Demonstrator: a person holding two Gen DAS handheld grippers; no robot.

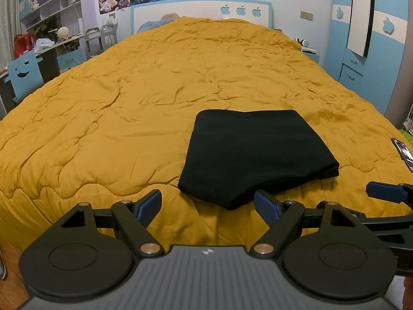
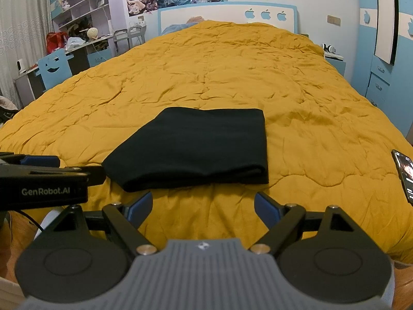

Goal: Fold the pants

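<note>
Black pants [image 1: 253, 155] lie folded into a flat, thick rectangle on the mustard-yellow quilt [image 1: 129, 90], near the bed's front edge. In the right wrist view the pants [image 2: 196, 149] sit just ahead and slightly left. My left gripper [image 1: 207, 206] is open just short of the bundle's near corner, holding nothing. My right gripper [image 2: 202, 208] is open too, a little in front of the folded edge and apart from it. Each gripper shows at the side of the other's view: the right gripper [image 1: 387, 192] and the left gripper [image 2: 41, 178].
A phone [image 2: 404, 173] lies on the quilt at the right edge. A blue headboard [image 1: 201, 10] stands at the far end, a desk with a blue chair [image 1: 24, 71] and shelves at the left, a blue wardrobe [image 1: 369, 38] at the right. Wooden floor shows below the bed edge.
</note>
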